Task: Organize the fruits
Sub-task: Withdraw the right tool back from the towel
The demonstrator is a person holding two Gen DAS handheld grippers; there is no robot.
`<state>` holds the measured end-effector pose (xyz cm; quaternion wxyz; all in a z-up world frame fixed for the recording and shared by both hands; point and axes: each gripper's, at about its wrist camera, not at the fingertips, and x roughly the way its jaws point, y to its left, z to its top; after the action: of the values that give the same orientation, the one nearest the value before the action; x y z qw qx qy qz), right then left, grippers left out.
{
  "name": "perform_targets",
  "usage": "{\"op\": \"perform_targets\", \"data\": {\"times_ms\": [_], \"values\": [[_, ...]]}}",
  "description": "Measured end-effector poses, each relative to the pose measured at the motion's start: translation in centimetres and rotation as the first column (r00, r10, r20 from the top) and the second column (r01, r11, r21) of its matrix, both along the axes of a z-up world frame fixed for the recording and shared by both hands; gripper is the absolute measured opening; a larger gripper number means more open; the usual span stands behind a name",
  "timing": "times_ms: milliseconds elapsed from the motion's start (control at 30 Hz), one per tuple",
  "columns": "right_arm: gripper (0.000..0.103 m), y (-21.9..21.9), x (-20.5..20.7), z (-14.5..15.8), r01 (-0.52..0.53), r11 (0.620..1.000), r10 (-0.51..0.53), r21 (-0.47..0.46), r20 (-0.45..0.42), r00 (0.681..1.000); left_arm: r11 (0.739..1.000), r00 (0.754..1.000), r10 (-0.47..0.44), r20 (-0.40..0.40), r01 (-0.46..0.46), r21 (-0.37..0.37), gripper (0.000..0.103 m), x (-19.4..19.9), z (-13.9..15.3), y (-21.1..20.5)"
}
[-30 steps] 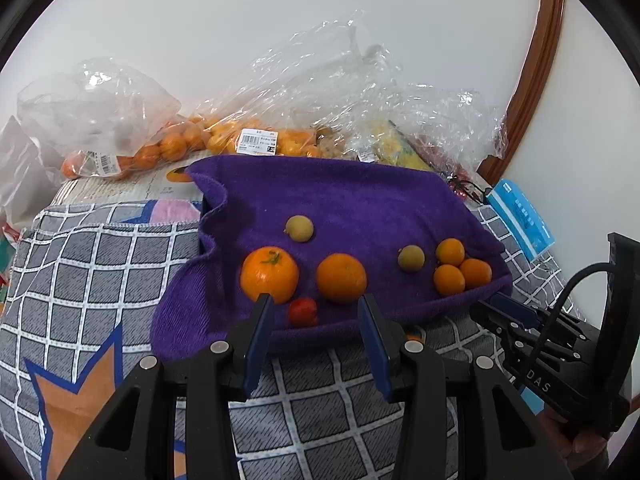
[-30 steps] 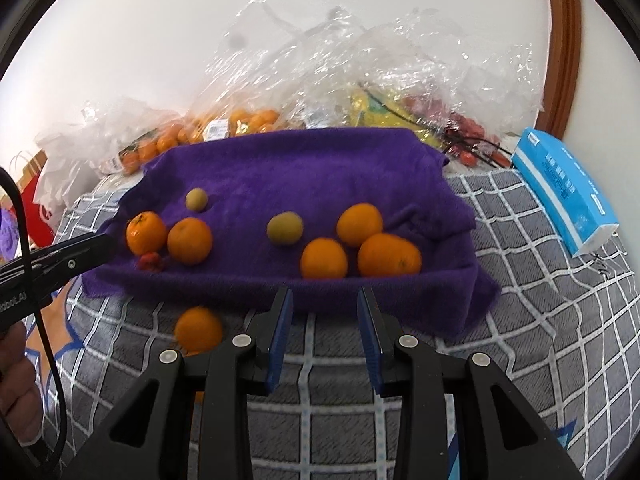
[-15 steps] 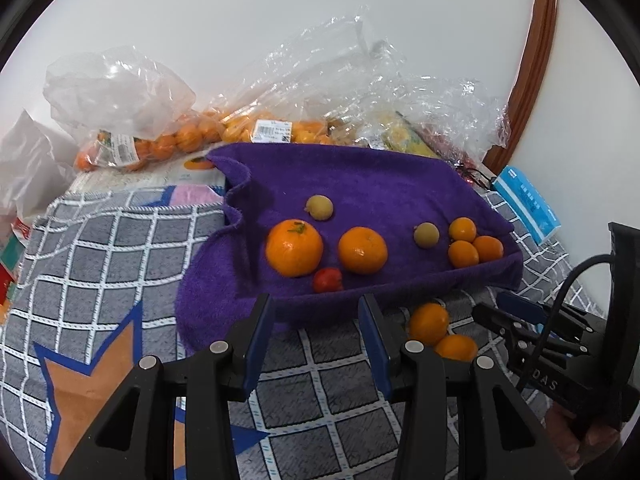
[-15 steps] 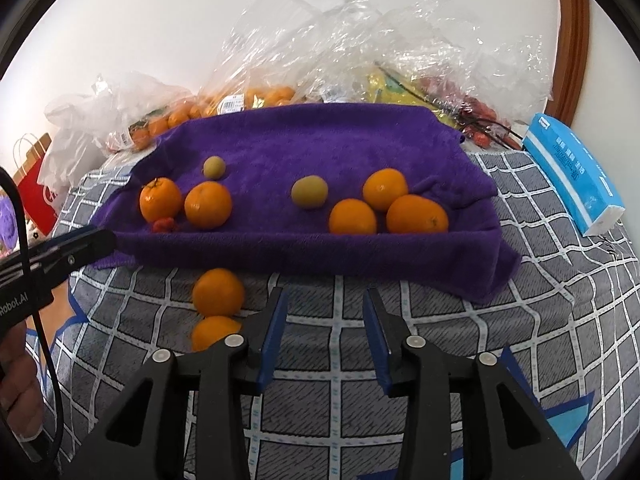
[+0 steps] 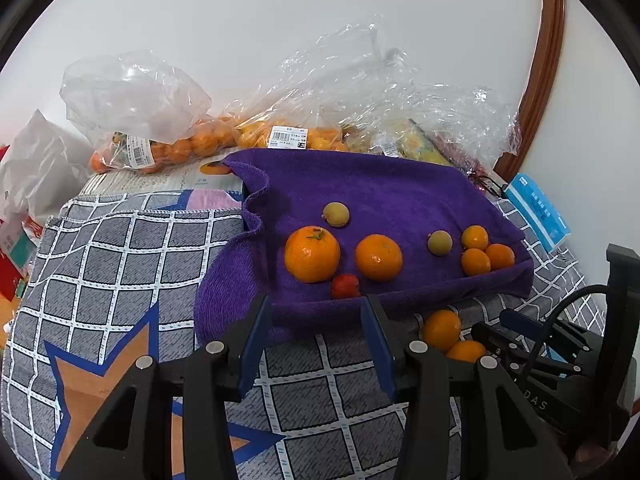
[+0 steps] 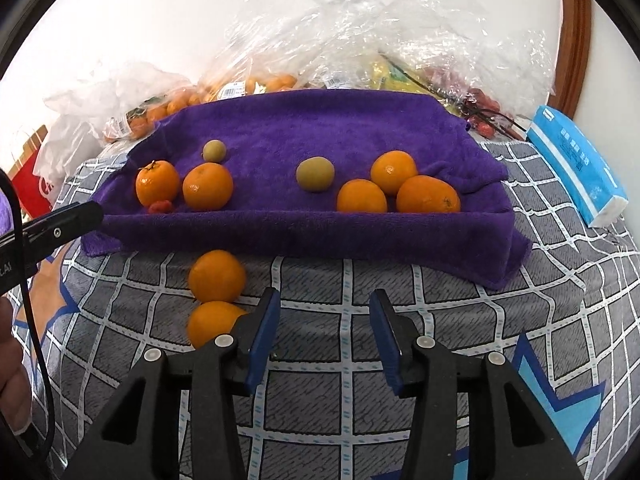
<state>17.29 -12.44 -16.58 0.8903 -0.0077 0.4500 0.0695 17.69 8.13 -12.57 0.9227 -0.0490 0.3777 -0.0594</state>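
A purple towel holds two large oranges on its left, with a small red fruit in front of them. Two yellow-green fruits and three smaller oranges lie further right. Two more oranges sit on the checked cloth just below the towel's front edge. My left gripper hovers open in front of the red fruit with nothing between its fingers. My right gripper hangs over the checked cloth to the right of the two loose oranges; its jaws are opening, with nothing between them.
Clear plastic bags of oranges and other fruit line the white wall behind the towel. A blue tissue pack lies at the right. A red bag stands at the left edge.
The right jaws have spread wider. Two oranges have come into view on the checked cloth below the towel. In both views the towel now sits higher and farther away.
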Motion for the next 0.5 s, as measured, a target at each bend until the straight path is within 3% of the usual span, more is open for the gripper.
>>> {"op": "perform_targets", "data": {"times_ms": [500], "values": [[0.047,0.21,-0.35,0.27,-0.016,1.0,0.016,-0.01,0.004,1.0,1.0,1.0,0.003,0.002,-0.003,0.012,0.046,-0.05,-0.04,-0.19]]}}
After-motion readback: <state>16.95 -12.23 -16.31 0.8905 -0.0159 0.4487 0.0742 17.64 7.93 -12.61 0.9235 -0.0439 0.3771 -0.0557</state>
